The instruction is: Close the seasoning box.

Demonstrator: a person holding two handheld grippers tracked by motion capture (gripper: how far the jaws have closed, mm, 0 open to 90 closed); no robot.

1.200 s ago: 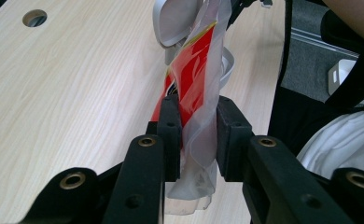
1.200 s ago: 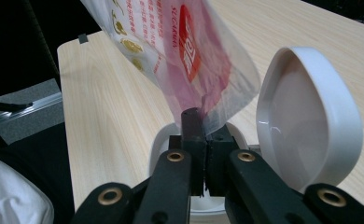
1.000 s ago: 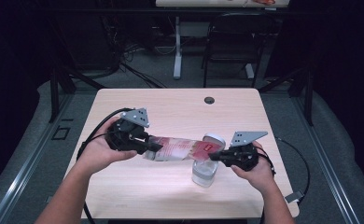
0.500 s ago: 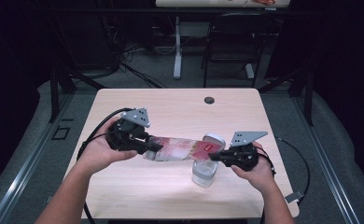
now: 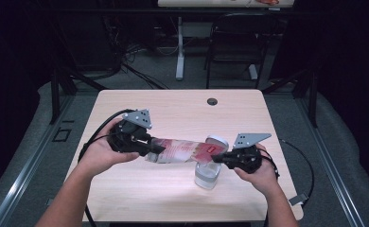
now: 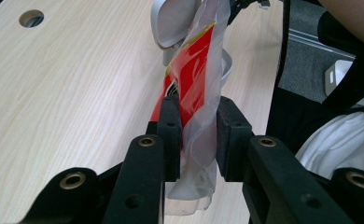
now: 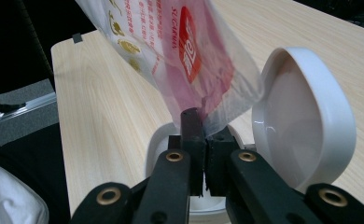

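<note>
A clear plastic bag (image 5: 180, 150) with red print is stretched level between my two grippers above the table. My left gripper (image 5: 155, 148) is shut on the bag's left end (image 6: 196, 140). My right gripper (image 5: 219, 157) is shut on its right end (image 7: 203, 93), directly over a clear jar (image 5: 207, 174) that stands on the table. The jar's white hinged lid (image 7: 306, 121) is swung open and stands up behind the bag (image 5: 216, 142).
The light wood table (image 5: 182, 109) has a round cable hole (image 5: 212, 101) near its far edge. A cable (image 5: 97, 130) trails from the left gripper. A dark chair (image 5: 232, 47) and desk legs stand beyond the table.
</note>
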